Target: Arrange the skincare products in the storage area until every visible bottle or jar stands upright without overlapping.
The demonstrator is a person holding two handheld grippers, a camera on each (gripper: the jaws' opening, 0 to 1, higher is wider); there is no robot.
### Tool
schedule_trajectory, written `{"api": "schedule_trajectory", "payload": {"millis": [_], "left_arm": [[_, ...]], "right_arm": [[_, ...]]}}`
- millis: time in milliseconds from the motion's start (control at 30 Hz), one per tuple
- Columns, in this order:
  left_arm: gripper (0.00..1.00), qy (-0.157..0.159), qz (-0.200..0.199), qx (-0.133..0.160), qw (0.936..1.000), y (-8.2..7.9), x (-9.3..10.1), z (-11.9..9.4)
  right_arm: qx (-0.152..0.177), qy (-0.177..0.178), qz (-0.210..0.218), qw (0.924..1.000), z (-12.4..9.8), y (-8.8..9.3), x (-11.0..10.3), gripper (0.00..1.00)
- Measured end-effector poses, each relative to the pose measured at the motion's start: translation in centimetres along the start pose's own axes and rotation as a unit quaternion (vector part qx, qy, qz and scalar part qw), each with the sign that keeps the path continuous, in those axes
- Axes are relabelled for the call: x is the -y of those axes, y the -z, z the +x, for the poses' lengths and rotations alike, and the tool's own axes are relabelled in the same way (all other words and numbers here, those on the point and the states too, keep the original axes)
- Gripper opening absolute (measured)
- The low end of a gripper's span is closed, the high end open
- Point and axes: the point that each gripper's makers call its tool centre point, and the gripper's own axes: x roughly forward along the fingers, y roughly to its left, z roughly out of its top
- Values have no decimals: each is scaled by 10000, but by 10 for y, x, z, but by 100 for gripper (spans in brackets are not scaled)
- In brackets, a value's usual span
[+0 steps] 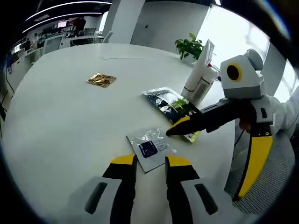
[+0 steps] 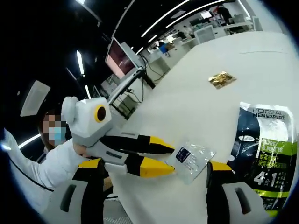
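Note:
A clear sachet (image 1: 149,147) with a blue label lies flat on the white table (image 1: 65,121), just beyond the tips of my left gripper (image 1: 150,161), which is open. A dark L'Oreal pouch (image 1: 169,103) lies flat behind it, and two white tubes (image 1: 198,74) stand upright further back. My right gripper (image 1: 178,126) reaches in from the right, its yellow tip low over the pouch's near end. In the right gripper view my right gripper (image 2: 155,164) is open, with the sachet (image 2: 192,159) and pouch (image 2: 267,149) ahead, and the left gripper (image 2: 163,156) open beside the sachet.
A small gold sachet (image 1: 101,80) lies alone toward the far left of the table, also seen as the gold sachet (image 2: 222,79). A green plant (image 1: 189,45) stands behind the tubes. A person's white sleeve (image 2: 51,168) is near the table edge.

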Motion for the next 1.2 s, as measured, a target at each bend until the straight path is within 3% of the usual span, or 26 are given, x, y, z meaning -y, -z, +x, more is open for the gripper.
{"api": "schedule_trajectory", "payload": {"millis": [167, 767, 1200], "left_arm": [[19, 72, 4, -39, 10000, 5, 6, -3], [20, 165, -3, -8, 9999, 11, 20, -2], [20, 275, -6, -20, 9996, 17, 31, 0]], "right_arm": [[78, 102, 167, 9998, -2, -5, 11, 86], [38, 202, 461, 9987, -8, 5, -2, 88], [-29, 360, 365, 9987, -12, 9, 1, 88]]}}
